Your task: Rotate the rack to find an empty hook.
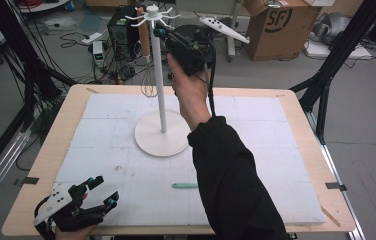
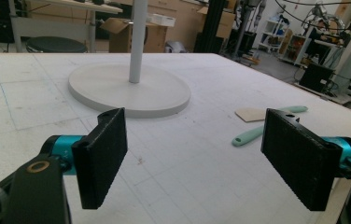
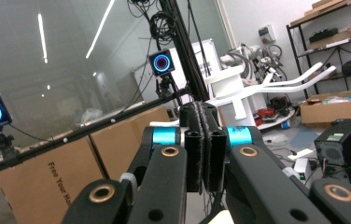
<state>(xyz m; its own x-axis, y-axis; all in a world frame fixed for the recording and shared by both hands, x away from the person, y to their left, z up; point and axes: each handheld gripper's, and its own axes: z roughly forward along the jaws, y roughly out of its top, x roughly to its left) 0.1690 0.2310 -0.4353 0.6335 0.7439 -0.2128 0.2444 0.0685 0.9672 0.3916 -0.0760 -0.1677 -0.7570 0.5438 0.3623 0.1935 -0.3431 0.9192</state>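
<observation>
Utensil stand [image 1: 162,131], centre of surface [image 1: 256,130]; whisk [image 1: 147,75] hangs from a top hook. Right gripper [image 1: 160,31]: raised beside the hooks, fingers closed, empty. Left gripper [image 1: 101,191]: low, near corner, fingers open, empty. Right hand nearer.

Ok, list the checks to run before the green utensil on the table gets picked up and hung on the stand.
1. Left tool open with nothing between the jaws: ok.
2. Right tool free: ok, pads shut together with nothing seen between them.
3. Green utensil flat on the mat, apart from the stand's base: ok.
4. Stand upright: ok.
5. Bare hook available: ok, the whisk takes one.
6. Right tool clear of the hooks: cannot tell.
</observation>
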